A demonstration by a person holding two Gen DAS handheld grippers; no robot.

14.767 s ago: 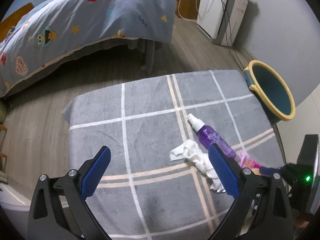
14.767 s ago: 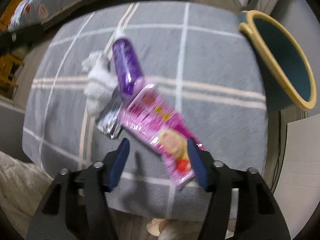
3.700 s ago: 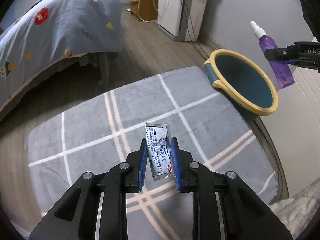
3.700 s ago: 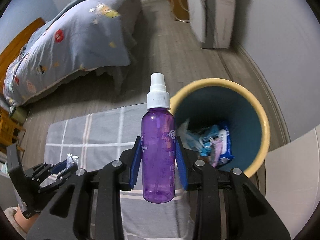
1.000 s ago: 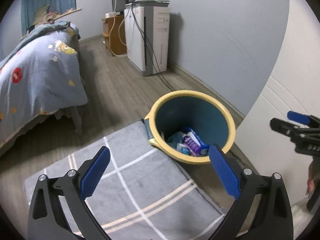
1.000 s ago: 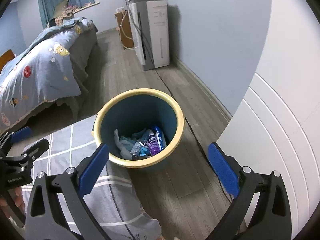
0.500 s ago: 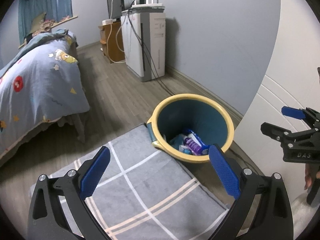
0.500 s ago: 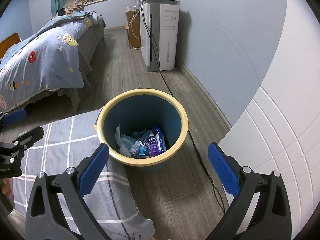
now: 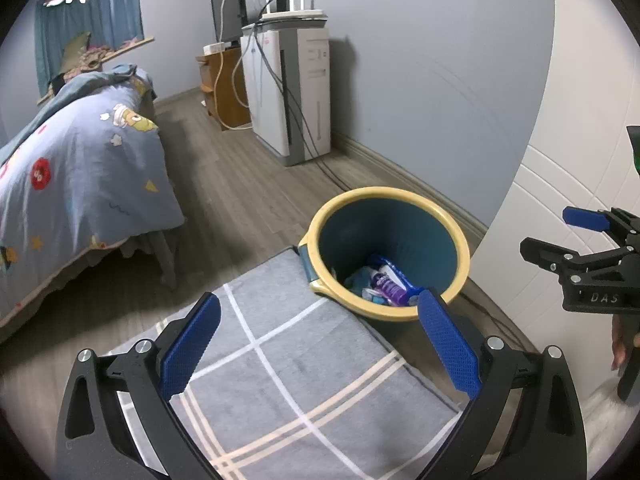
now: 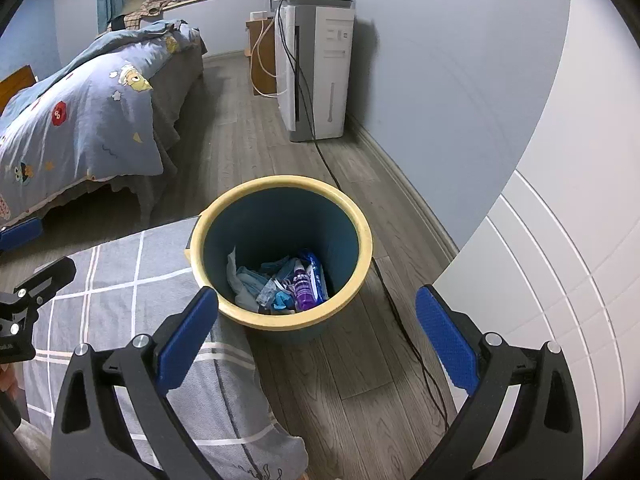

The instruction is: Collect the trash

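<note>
The left hand-held gripper (image 9: 316, 346) is spread wide with nothing between its blue pads, held above a grey checked blanket (image 9: 288, 392) that covers the surface. The right hand-held gripper (image 10: 316, 340) is likewise wide open and empty, over the blanket's edge and the wooden floor (image 10: 360, 392).

Each view catches the other tool: the left wrist view has the right hand-held gripper at its right edge, with fingertips of a hand (image 9: 620, 344) below it, while the right wrist view has the left one at its left edge.

Just beyond the blanket, touching its far corner, stands a teal bin with a yellow rim (image 10: 362, 240). The right wrist view looks almost straight down into it: a purple spray bottle (image 10: 302, 282) lies on the bottom among a blue-and-white wrapper (image 10: 316, 268), crumpled pale tissue (image 10: 234, 274) and other scraps. From the left wrist view only part of that heap is seen, behind the near rim.

A black cable (image 10: 400, 320) runs along the floor past the bin toward a white appliance (image 10: 320, 68) by the wall. To the left is a bed with a blue patterned duvet (image 10: 88, 120). Only the left wrist view takes in a dark screen (image 9: 228, 12) beyond the appliance.
</note>
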